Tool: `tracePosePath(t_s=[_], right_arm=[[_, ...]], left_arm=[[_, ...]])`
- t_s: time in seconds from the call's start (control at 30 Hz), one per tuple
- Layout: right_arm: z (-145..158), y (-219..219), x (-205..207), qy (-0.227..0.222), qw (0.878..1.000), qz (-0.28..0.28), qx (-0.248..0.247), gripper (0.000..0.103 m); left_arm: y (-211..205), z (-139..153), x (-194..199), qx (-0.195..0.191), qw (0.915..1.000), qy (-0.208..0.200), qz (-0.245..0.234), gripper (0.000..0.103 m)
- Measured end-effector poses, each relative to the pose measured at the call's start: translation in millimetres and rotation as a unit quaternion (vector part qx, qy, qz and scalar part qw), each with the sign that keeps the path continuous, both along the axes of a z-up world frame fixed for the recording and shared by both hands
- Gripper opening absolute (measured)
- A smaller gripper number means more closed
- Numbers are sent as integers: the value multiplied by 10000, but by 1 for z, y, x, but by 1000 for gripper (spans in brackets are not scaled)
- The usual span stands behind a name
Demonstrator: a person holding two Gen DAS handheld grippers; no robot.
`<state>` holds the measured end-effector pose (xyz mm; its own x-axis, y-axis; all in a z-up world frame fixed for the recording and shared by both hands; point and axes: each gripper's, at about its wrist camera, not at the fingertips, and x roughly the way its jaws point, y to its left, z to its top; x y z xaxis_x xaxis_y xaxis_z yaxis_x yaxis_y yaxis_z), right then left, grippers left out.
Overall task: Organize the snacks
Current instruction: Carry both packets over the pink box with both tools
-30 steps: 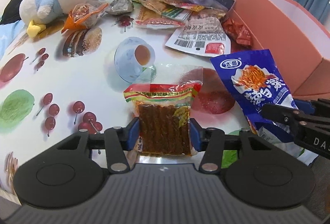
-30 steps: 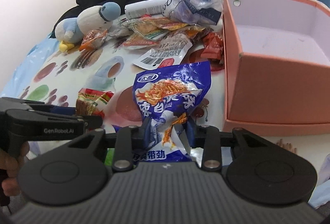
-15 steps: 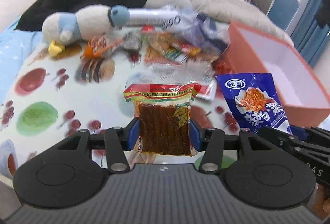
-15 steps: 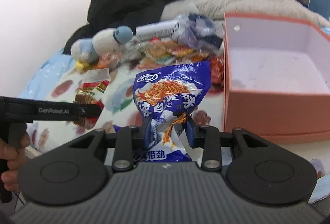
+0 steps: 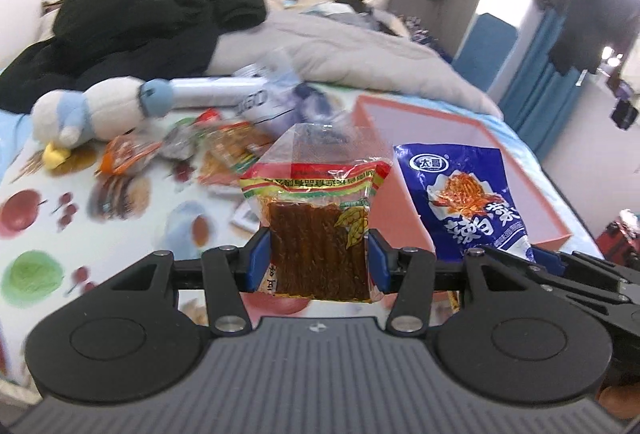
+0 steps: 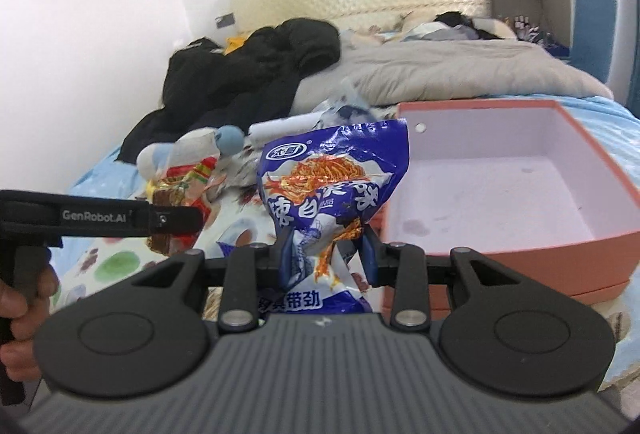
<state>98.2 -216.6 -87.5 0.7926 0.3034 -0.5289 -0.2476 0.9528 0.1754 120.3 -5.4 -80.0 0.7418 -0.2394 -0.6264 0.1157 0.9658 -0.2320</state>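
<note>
Two grippers up, each clamping one packet: one clear pack of brown sticks (image 5: 318, 234), one blue bag (image 6: 334, 190). One pink box (image 6: 520, 246), one plush toy (image 5: 92, 112), one loose heap of wrappers (image 5: 208, 150), too blurred to count.

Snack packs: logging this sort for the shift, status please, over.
Left gripper shut on brown strip pack. Right gripper shut on blue pack. Both held above the table. Pink box open, nothing blocking it.

I saw a blue packet (image 6: 334, 194) with white and orange print, a clear packet (image 5: 318, 230) of brown strips under a red, yellow and green band, a salmon box (image 6: 520, 250) with a pale lilac inside, and a white cloth (image 5: 80, 218) printed with fruit.
</note>
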Motion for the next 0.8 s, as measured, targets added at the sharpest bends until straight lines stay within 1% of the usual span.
tracePosePath(t_s=[0.2,0.47,0.8], right_arm=[[9,-32,-6,-128,9993,-359,-28,37],[9,-78,-9,-131,9962,-864,-67,37],[1,-114,21,-46,9930,-1178,-50,37]], left_arm=[[-38,7,8,-114,9993,-101,-347,56],[-87,3,25,-192,9967,-83,-789,56],[-136,-7,69,-201,9934,69,-1128,56]])
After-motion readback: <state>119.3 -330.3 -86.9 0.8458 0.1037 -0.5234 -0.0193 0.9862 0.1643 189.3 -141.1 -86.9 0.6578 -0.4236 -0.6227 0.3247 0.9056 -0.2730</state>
